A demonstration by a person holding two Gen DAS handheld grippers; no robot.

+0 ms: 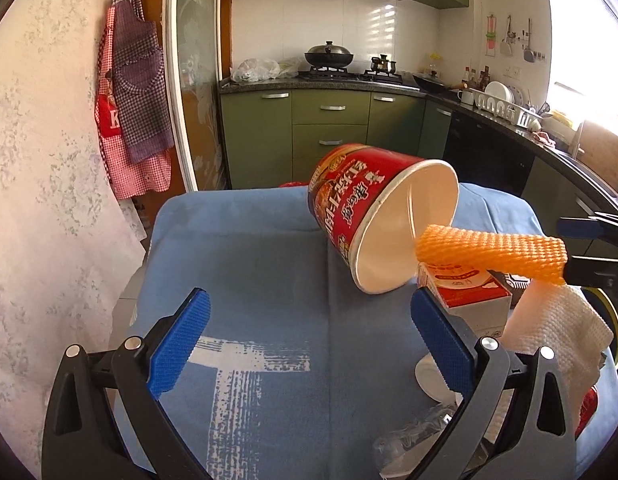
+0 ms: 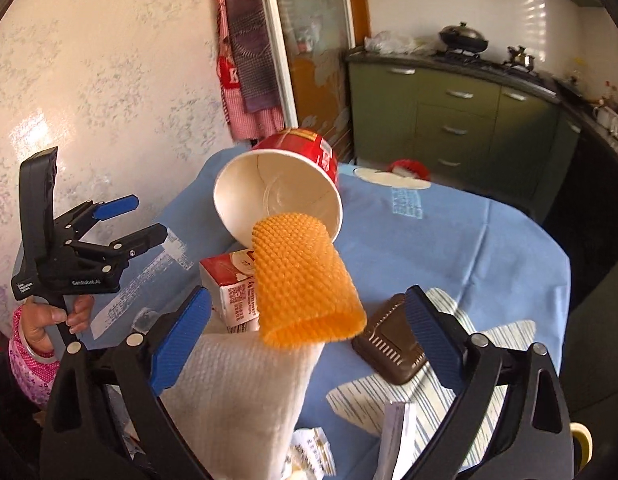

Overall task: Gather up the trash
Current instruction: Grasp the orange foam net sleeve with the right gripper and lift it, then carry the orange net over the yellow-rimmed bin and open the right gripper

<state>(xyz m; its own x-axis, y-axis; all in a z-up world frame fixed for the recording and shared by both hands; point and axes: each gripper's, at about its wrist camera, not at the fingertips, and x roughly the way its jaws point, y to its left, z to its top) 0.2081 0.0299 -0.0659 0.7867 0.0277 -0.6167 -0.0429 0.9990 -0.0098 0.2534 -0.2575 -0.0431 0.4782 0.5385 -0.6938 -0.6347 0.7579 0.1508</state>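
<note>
Setting: round table under a pale blue cloth (image 1: 249, 248), filling the lower half of both views; green kitchen cabinets sit across the upper frame
Collecting vessel: red paper instant-noodle cup with a white interior (image 1: 349, 200), at frame centre, tipped over with its mouth towards the right gripper; it seems to lean on a red-and-white milk carton (image 1: 469, 292) just below it
Item in hand: orange foam mesh fruit sleeve (image 1: 489, 248), centre right in the left wrist view, its far end at the cup's lower rim
Neighbouring trash: white foam mesh sleeve (image 1: 557, 328) directly under the orange one's near end; dark brown ribbed plastic tray (image 2: 393, 344) lies flat at lower right of the right wrist view
Left gripper (image 1: 309, 300): jaws wide, nothing between them, poised over bare cloth short of the cup
Right gripper (image 2: 309, 296): jaws wide; the orange sleeve lies between the pads without visible contact, and what carries its near end cannot be told
Step in hand, as judged: feeding the orange sleeve into the cup
Next move calls for: pushing the sleeve fully past the rim, probably with the left gripper steadying the cup, then taking the white sleeve
</note>
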